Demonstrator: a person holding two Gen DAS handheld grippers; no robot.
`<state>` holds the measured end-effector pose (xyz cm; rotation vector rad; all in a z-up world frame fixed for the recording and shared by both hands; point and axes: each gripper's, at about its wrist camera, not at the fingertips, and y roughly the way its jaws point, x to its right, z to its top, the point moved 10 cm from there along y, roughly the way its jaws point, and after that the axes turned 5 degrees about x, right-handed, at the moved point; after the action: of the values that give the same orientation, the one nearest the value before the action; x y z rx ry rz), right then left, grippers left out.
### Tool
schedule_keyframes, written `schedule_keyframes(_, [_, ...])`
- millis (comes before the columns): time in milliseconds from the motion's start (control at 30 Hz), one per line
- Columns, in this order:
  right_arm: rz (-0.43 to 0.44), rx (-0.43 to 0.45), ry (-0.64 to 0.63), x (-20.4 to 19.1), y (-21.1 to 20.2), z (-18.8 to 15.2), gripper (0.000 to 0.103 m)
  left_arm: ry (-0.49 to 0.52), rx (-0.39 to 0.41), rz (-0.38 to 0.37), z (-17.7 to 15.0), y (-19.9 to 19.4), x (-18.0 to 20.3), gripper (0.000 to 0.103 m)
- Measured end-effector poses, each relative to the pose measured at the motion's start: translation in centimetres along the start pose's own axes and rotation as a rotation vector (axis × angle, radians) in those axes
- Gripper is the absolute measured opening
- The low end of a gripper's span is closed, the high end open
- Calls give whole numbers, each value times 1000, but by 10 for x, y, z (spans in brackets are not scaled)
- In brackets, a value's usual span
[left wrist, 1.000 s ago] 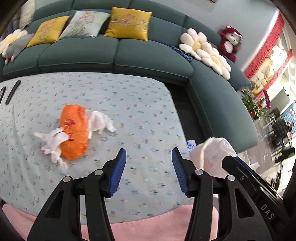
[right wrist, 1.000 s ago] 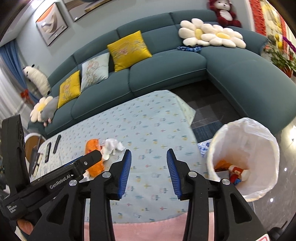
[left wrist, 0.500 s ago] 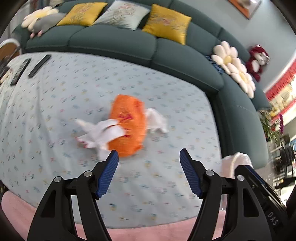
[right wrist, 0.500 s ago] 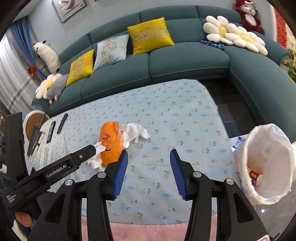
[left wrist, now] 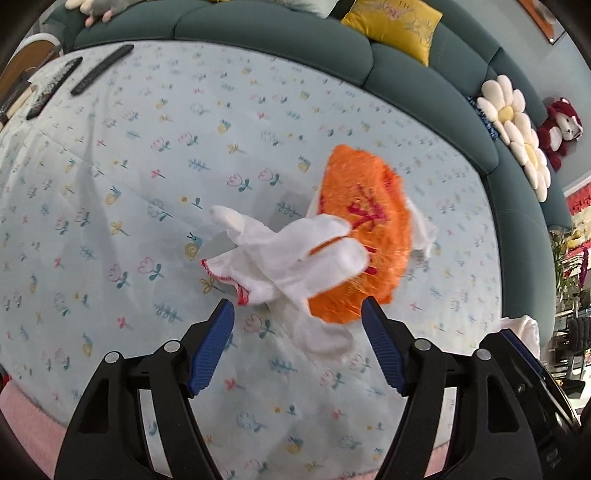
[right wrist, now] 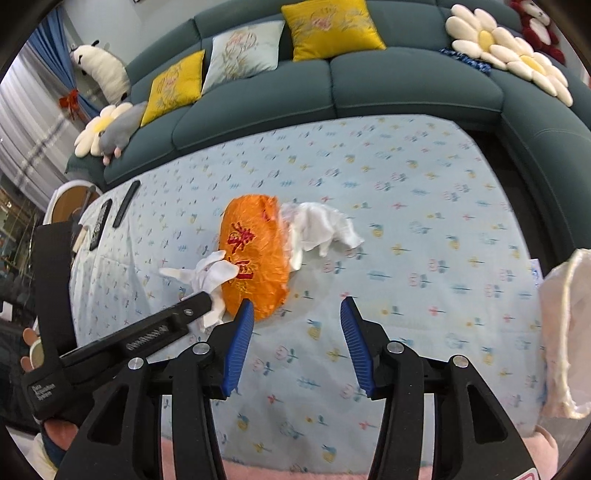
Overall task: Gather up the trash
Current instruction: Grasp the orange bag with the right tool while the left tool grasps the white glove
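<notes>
Sofa [right wrist: 369,85]: teal, far behind the counter [right wrist: 424,206]
Cushions: two yellow [right wrist: 332,29], one pale [right wrist: 243,51]
Remotes [left wrist: 99,68]: far left on the counter
Flower pillows [right wrist: 509,59]: far right

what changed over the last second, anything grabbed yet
Both grippers have come in low toward the trash pile, jaws just opening wider. The left gripper now straddles the near white glove; the right gripper hangs beside the orange bag. Nothing grabbed. The bag, both gloves, the remotes and the lined bin stayed put.

Red Chinese characters mark the orange wrapper [right wrist: 255,254].
</notes>
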<state>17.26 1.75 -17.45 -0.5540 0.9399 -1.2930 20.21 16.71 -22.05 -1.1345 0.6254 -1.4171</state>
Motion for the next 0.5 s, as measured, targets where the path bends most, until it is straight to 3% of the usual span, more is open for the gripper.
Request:
schedule_keyframes(100, [7, -35, -8, -7, 24, -3, 52, 1, -22, -13, 3, 17, -5, 60])
schedule_keyframes(167, [8, -56, -13, -11, 37, -7, 52, 3, -35, -31, 4, 23, -8, 41])
schedule_keyframes(267, [13, -83, -18, -17, 54, -10, 52, -4, -45, -59, 4, 26, -15, 21])
schedule_keyframes(367, [19, -96, -18, -23, 68, -9, 52, -18, -30, -71, 7, 22, -24, 13])
schedule_keyframes(500, [22, -111, -3, -24, 85, -9, 52, -37, -18, -77, 11, 18, -32, 12])
